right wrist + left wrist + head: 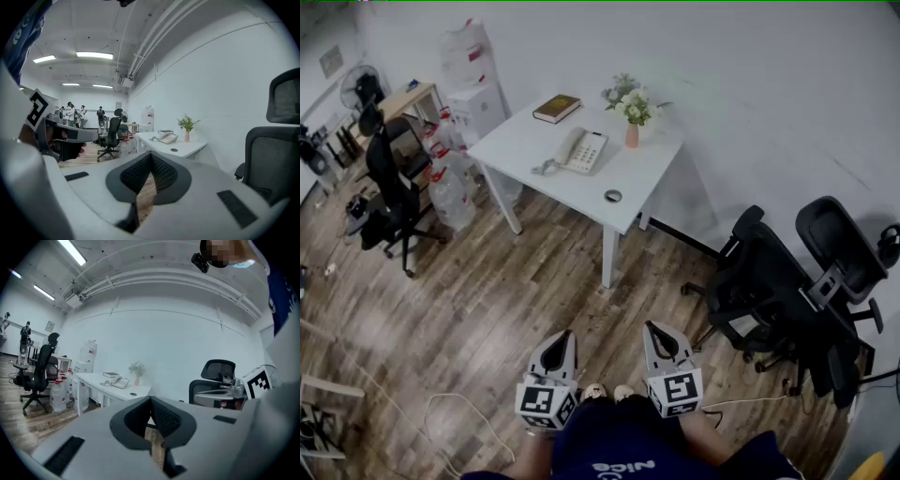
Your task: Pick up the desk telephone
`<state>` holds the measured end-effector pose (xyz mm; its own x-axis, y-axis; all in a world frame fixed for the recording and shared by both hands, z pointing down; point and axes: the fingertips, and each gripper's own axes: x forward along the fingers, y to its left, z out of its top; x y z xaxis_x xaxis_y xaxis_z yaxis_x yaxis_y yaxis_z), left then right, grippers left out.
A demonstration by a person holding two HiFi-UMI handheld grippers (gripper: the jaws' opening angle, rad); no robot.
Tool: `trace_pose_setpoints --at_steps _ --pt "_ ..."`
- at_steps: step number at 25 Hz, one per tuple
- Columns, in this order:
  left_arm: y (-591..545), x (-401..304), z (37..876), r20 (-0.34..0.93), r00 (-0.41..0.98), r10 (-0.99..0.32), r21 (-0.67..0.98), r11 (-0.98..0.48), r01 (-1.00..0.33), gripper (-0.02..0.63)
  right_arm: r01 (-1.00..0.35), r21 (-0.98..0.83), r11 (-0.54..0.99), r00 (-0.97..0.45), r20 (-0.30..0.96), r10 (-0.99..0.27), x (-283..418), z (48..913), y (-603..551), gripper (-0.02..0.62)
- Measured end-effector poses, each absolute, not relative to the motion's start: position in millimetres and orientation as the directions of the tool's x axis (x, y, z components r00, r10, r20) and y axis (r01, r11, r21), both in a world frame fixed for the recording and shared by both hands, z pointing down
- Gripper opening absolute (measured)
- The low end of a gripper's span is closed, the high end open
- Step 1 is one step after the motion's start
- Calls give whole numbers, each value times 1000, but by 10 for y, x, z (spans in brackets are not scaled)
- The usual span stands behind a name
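Wood-plank flooring is stretching across a white-walled office, and a white rectangular table is standing against the far wall. The person's arms are being cut off by the bottom edge of the head view, and two black mesh office chairs are running partly out of frame on the right. In both gripper views the table's contents are showing only as small, soft shapes.

The cream push-button desk telephone is lying flat near the middle of the table with its handset resting on the cradle. Its coiled cord is trailing to the left and is too small to follow. A dark hardcover book is sitting behind it, and a pink vase of white flowers is standing to its right.

The left tongs and right tongs are hovering side by side over the floor, both closed with nothing between them. They are pointing toward the table, well apart from the telephone.
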<state>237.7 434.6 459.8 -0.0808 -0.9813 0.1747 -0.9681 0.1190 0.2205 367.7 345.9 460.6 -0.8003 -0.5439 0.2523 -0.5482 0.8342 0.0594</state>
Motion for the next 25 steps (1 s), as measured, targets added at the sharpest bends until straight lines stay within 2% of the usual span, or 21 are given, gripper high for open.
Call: trace_pose_setpoints --at_steps 16,25 --pt "4183 2139 4680 187 -44 -981 210 84 -974 17 -555 44 831 -801 242 -548 3338 4630 3420 21" --pt "4020 1874 4802 212 -85 -974 203 129 -971 17 -584 30 811 -781 249 -572 3231 4775 3089 22"
